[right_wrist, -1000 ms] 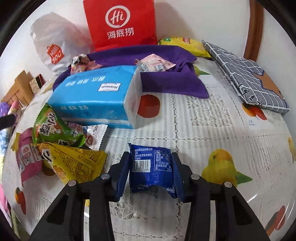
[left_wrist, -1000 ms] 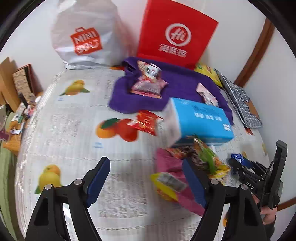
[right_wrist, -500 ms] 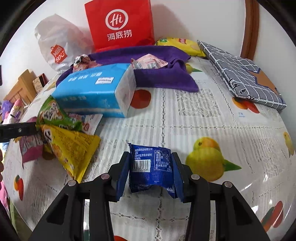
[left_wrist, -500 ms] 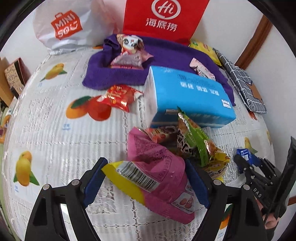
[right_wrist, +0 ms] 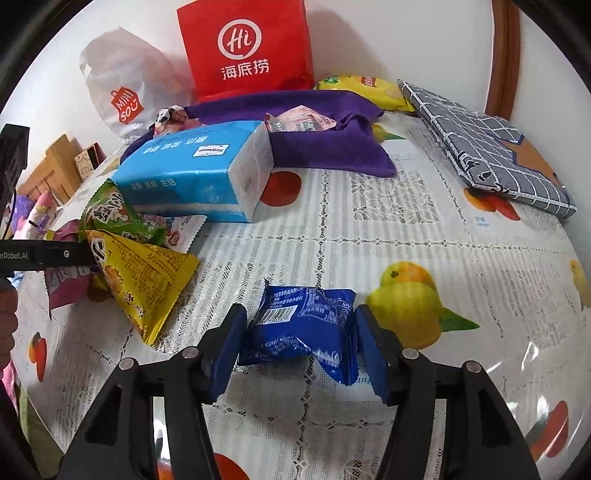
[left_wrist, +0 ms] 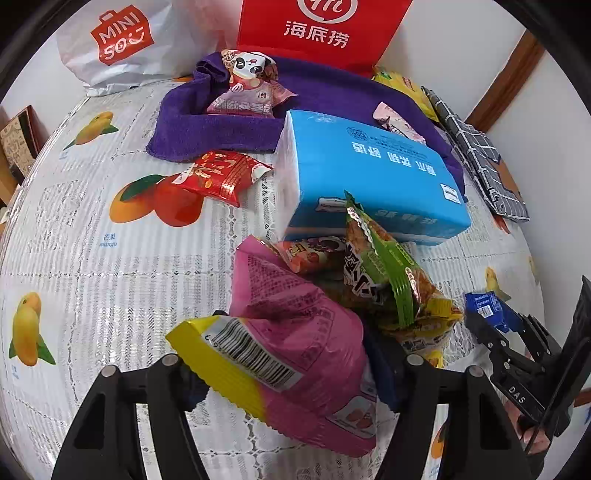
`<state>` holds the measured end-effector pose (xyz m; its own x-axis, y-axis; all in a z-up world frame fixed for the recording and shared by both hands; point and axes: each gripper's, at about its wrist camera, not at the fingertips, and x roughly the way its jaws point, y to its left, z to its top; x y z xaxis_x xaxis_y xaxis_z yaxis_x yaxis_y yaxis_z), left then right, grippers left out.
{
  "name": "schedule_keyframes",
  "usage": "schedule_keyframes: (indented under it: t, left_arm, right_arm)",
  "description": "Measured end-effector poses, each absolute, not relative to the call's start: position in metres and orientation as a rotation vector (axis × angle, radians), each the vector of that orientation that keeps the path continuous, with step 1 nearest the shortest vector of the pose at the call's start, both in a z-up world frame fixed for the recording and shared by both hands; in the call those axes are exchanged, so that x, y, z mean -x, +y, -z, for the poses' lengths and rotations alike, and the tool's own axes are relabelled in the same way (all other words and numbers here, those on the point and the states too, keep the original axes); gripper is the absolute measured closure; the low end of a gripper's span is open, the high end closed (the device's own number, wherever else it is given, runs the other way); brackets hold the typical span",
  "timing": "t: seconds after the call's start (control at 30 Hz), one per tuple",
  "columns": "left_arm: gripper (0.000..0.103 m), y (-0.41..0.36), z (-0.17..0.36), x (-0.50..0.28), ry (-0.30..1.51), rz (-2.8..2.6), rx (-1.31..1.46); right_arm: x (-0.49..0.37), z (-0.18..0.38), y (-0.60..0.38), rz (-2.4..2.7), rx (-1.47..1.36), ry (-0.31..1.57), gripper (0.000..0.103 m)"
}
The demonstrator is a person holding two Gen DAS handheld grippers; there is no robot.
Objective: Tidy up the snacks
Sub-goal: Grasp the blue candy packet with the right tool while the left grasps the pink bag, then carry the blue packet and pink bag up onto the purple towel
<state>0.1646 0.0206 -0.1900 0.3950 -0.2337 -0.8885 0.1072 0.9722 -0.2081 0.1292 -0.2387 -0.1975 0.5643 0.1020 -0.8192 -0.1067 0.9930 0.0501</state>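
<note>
Right tool (right_wrist: 301, 339) is loosening: its pads are standing wider apart than a second ago, and the blue packet (right_wrist: 303, 325) between them is no longer pinched upright but sagging crumpled onto the surface (right_wrist: 388, 236), with the pads at most brushing its ends. That reads as a release, so this packet is probably being set down just right of the heap.

Left tool (left_wrist: 291, 373) is doing the opposite. A second ago nothing was between its fingers; now it is pushing in around the pink and yellow packet (left_wrist: 295, 332), which is filling the whole gap and covering most of both pads. Whether the pads are already squeezing it cannot be told, since the span between them is looking much the same as half a second ago. My guess is that the pick-up is starting here while the blue one is being dropped.

Just ahead of the left tool, the green packet (left_wrist: 373, 266) is leaning on a yellow packet (left_wrist: 432, 314), with a small orange-red packet (left_wrist: 314, 254) tucked behind the pink one. Beyond these, the blue tissue pack (left_wrist: 369, 173) is lying across the middle, and a red packet (left_wrist: 218, 177) is sitting ahead and to the left. Farther on, a purple cloth (left_wrist: 207, 125) is carrying a panda-print packet (left_wrist: 251, 88), which suggests the cloth is where snacks are being gathered. Farthest off, a red bag (left_wrist: 317, 29) and a white bag (left_wrist: 122, 40) are standing against the wall.
</note>
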Motion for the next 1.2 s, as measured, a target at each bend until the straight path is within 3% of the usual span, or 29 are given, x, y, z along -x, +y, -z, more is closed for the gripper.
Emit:
schedule_keyframes:
  t: [0.13,0.17,0.23,0.3,1.2]
  left_arm:
    - [0.037,0.028,0.188,-0.162,1.139,0.194,0.126]
    - [0.037,0.032,0.187,-0.159,1.135,0.193,0.130]
    - [0.037,0.038,0.185,-0.156,1.130,0.189,0.139]
    - [0.037,0.045,0.183,-0.153,1.124,0.181,0.145]
    - [0.037,0.053,0.087,-0.142,0.943,0.212,0.172]
  right_arm:
    - [-0.131,0.198,-0.235,-0.107,0.018,0.971,0.048]
    - [-0.131,0.198,-0.234,-0.101,0.032,0.970,0.056]
    - [-0.132,0.198,-0.231,-0.101,0.048,0.972,0.060]
    - [-0.132,0.196,-0.232,-0.108,0.038,0.977,0.073]
    - [-0.129,0.098,-0.212,-0.125,0.005,0.814,0.073]
